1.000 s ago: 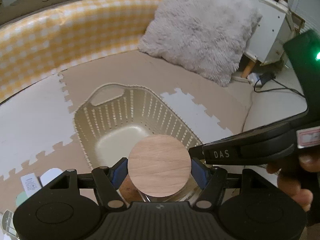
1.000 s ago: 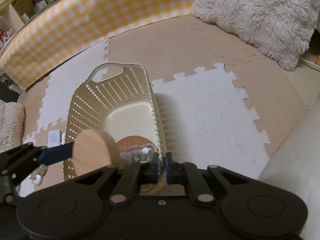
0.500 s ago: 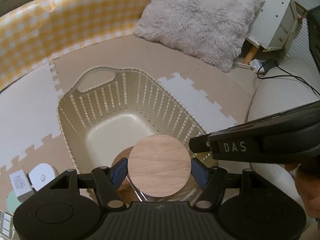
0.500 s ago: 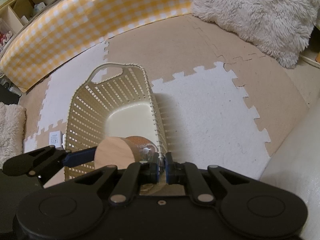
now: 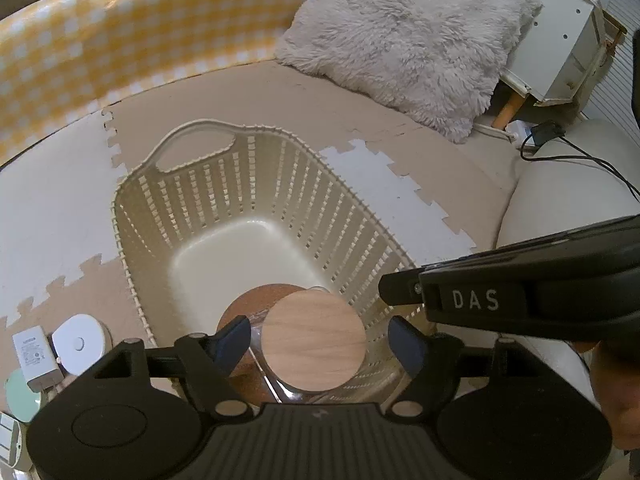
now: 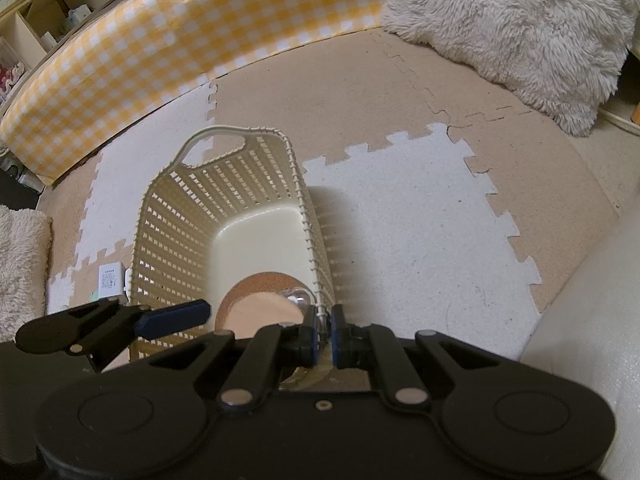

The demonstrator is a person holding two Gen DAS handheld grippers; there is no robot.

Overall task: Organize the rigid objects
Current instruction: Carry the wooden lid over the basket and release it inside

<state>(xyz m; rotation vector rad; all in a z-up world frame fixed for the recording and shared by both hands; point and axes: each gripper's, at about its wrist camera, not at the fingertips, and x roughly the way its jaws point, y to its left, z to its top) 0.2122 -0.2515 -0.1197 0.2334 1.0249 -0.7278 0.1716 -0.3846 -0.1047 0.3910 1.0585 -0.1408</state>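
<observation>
Two handheld grippers work over a cream slatted basket that sits on a floor of beige and white puzzle mats.

From the left wrist view, the left gripper hangs above the near end of the basket. Its blue-padded fingers are spread wide, with clear gaps on both sides of a glass jar. The jar has a round wooden lid, seen from above. It stands inside the basket at the near end, on or just beside a round cork mat on the basket floor; which of the two cannot be told. The left gripper holds nothing.

From the right wrist view, the right gripper is pinched shut on the near right rim of the basket, with the rim caught between its two pads. The jar's lid and the cork mat show just left of that grip, inside the basket. The left gripper's blue finger reaches in from the left.

Outside the basket, on the left, lie a white charger and a white round device, just beside each other. A yellow checked bumper curves behind the mats, and a shaggy grey cushion lies at the far right.
</observation>
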